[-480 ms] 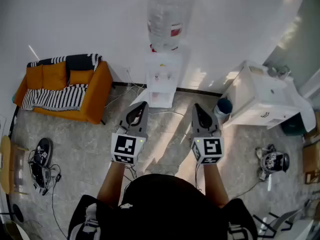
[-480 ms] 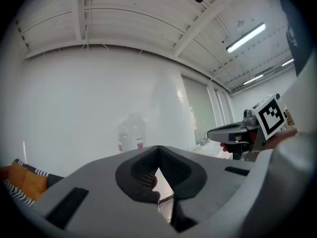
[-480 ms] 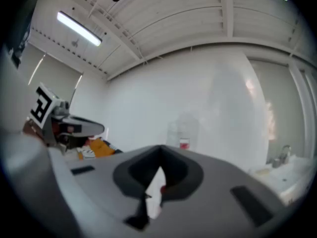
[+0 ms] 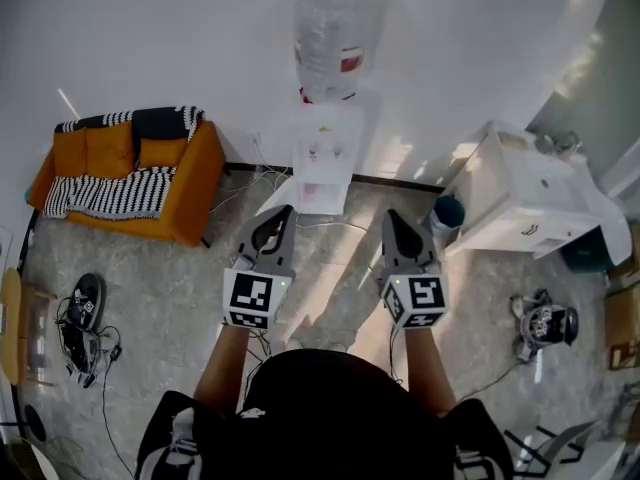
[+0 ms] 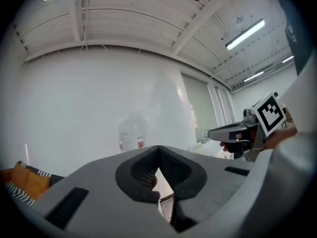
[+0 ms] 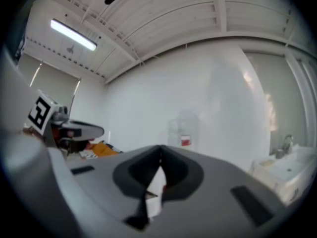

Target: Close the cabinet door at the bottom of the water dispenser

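Approach looks to be the step in hand: the left tool [image 4: 281, 214] and right tool [image 4: 394, 215] are held level and side by side over the floor [image 4: 170, 288], both aimed at the dispenser [image 4: 322, 153] and well short of it. Each tool has its jaws together with nothing between them, which suits a push better than a grasp. The dispenser stands at the far edge of the floor, against the wall [image 4: 150, 38]. The cabinet [image 4: 324, 196] is at its foot, and the door [image 4: 288, 196] seems to hang open to the left, though it is too small to be sure. To do this well, I would lower 1 tool to cabinet height, set its closed tip flat on the door's outer face near the free edge, away from the hinge, and press steadily until the door seats. A hard shove risks rocking the tall, narrow body with the bottle [image 4: 330, 33] on top. The dispenser is smooth white plastic, boxy with square corners. The bottle is clear, rounded and ribbed, with a red label. The floor is grey, mottled and hard, with thin cables [image 4: 250, 180] trailing near the base, so feet should stay clear of them.
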Demonstrator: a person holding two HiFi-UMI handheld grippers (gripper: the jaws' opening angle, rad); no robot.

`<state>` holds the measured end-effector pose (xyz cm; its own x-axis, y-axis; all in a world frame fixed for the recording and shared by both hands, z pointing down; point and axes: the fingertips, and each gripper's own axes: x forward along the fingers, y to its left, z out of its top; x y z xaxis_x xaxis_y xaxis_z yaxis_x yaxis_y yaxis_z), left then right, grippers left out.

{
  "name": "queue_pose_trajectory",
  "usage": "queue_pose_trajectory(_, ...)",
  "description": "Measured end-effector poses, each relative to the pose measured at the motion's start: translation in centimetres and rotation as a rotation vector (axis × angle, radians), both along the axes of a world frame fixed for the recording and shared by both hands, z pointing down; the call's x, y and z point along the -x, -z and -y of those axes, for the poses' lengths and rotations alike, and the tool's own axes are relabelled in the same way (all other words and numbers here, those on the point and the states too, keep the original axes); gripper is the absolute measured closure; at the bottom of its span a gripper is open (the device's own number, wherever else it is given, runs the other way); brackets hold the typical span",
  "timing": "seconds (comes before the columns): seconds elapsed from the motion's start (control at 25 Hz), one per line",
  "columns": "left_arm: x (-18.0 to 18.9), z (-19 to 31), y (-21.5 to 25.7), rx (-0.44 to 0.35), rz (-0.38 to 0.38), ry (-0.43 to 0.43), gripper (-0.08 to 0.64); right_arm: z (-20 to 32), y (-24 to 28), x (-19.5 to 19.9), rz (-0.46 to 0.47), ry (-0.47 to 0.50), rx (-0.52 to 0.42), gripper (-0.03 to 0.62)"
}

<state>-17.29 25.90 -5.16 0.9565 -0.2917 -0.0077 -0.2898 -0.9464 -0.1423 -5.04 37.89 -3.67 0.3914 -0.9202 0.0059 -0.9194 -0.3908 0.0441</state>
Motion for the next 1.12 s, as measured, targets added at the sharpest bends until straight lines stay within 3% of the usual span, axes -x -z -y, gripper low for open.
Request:
queue_pose_trajectory(0.68, -2.5, -4.8, -3.6, 0.015, 0.066, 0.033, 0.552, -3.4, -4.0, -2.4, 0.037, 0.083, 0.064, 0.557)
queue_pose_trajectory(1.12, -3.4, -3.0, -4.8, 0.011, 0.093, 0.059, 0.552, -1.3, -6.0, -3.5, 0.039, 0.106, 0.111, 0.557)
